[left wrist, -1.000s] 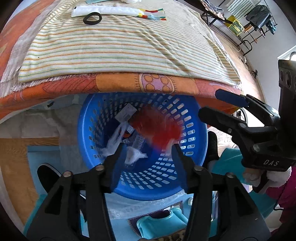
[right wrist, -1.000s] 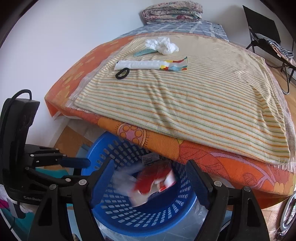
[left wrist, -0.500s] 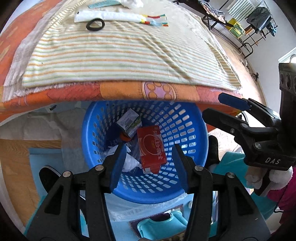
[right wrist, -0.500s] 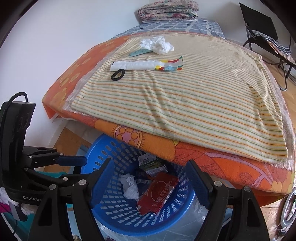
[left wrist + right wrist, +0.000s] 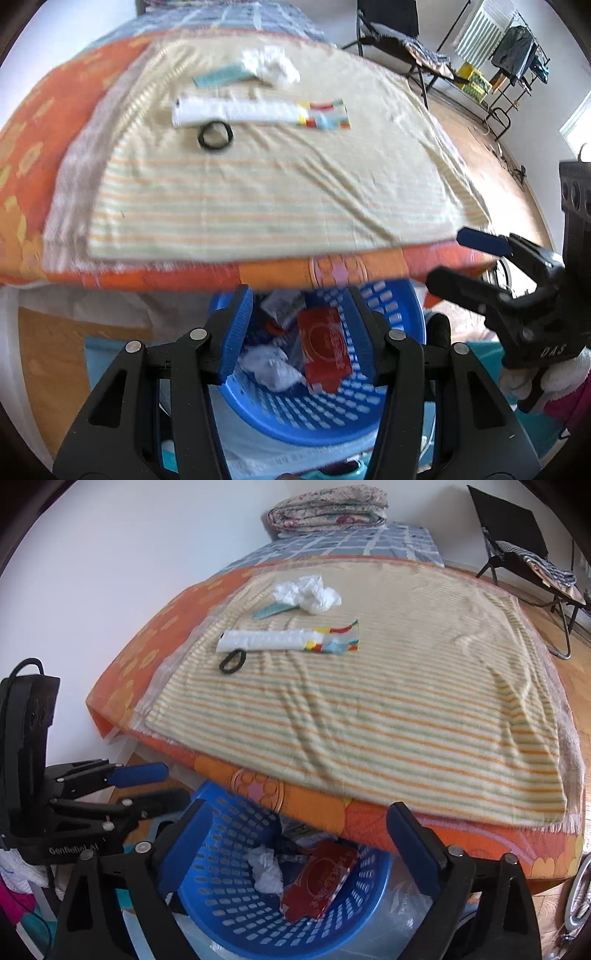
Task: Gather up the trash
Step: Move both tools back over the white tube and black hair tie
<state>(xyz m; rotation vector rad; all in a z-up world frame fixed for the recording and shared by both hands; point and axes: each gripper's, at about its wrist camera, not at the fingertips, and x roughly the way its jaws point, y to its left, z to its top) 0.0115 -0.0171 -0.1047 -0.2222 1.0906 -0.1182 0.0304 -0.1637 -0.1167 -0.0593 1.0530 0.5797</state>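
**Both grippers empty above the basket, trash still on the bed**

I hold both grippers over the round blue perforated plastic basket [image 5: 229, 919], which sits on the floor tucked partly under the bed's edge. My left gripper [image 5: 299, 332] has its fingers spread about halfway, with nothing between them. My right gripper [image 5: 291, 849] has just been opening its jaws wider and stands spread wide, also empty. Inside the basket I see a flat red packet [image 5: 317, 878], crumpled white paper [image 5: 266, 871] and a small printed carton [image 5: 284, 306]. On the striped cream-and-orange blanket [image 5: 369, 716] lie a black ring-shaped band [image 5: 232, 661], a long white wrapper with a coloured end [image 5: 288, 639], a teal strip [image 5: 271, 610] and a crumpled white tissue wad [image 5: 308, 593].
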